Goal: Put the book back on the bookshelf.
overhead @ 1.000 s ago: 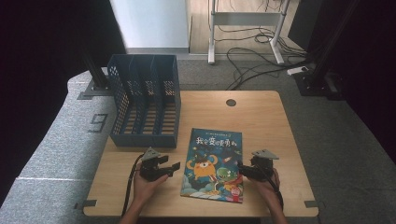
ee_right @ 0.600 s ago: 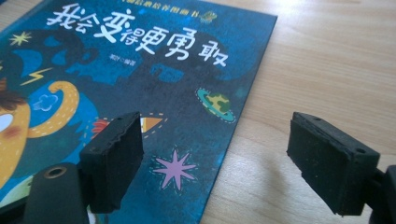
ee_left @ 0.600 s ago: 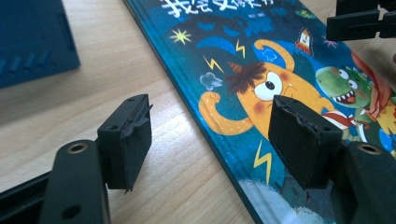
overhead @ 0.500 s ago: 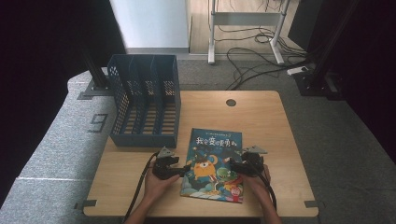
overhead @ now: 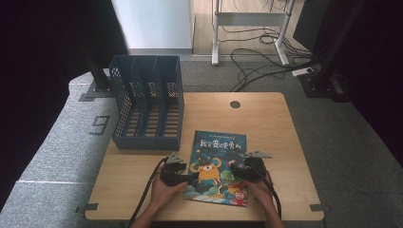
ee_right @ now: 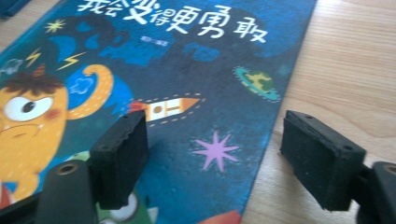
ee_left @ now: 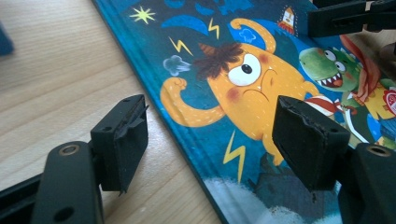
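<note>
A picture book [overhead: 216, 166] with a blue cover and an orange monster lies flat on the wooden table [overhead: 266, 123], near the front edge. My left gripper [overhead: 191, 178] is at the book's left edge. In the left gripper view the book [ee_left: 243, 88] runs under my left gripper [ee_left: 210, 135]: one jaw is over bare wood, the other over the cover. Its jaws have just been opening and press on nothing. My right gripper [overhead: 235, 167] straddles the right edge of the book [ee_right: 187, 70]. The right gripper [ee_right: 215, 154] has just been closing a little, still wide apart and off the cover.
A dark blue slotted file rack [overhead: 147, 102] stands at the table's back left. A round cable hole [overhead: 235, 104] sits near the far edge. Cables [overhead: 266, 57] and stand legs lie on the floor beyond. Bare wood lies right of the book.
Both hands moved inward toward the book, the left one further. Each gripper now sits at a side edge of the cover instead of beside it.
</note>
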Available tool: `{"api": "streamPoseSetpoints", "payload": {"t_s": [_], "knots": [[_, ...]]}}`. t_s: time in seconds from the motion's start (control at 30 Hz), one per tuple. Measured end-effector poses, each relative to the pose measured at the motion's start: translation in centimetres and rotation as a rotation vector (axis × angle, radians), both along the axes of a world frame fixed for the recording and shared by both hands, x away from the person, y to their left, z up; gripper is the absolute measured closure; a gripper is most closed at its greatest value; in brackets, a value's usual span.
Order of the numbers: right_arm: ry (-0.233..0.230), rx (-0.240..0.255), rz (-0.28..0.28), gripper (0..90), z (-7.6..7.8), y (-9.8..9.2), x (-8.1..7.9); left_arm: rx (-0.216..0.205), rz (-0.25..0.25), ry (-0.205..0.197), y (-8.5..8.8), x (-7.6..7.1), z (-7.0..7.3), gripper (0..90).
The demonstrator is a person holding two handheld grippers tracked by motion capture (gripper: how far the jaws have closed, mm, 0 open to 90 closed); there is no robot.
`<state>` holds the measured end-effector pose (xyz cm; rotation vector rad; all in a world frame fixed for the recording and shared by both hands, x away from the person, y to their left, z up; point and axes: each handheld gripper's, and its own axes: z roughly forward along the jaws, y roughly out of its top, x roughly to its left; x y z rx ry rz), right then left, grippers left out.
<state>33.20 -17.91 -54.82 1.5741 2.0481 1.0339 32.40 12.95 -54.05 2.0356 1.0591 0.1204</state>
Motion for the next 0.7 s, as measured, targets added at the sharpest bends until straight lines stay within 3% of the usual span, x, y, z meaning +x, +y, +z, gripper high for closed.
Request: {"api": "streamPoseSetpoints", "payload": {"t_s": [0.13, 0.47, 0.7], "knots": [[0.002, 0.000, 0.010, 25.2, 0.05, 0.17, -0.16, -0.004, -0.027, 0.022, -0.50, -0.07, -0.31, 27.1], [0.000, -0.004, 0.009, 28.4, 0.13, 0.15, -0.59, 0.021, -0.022, 0.021, -0.79, -0.38, -0.19, 26.9], [-0.001, -0.022, 0.013, 32.1, 0.33, 0.34, -0.99, 0.028, -0.020, 0.042, -0.78, -0.73, 0.01, 26.8]]}}
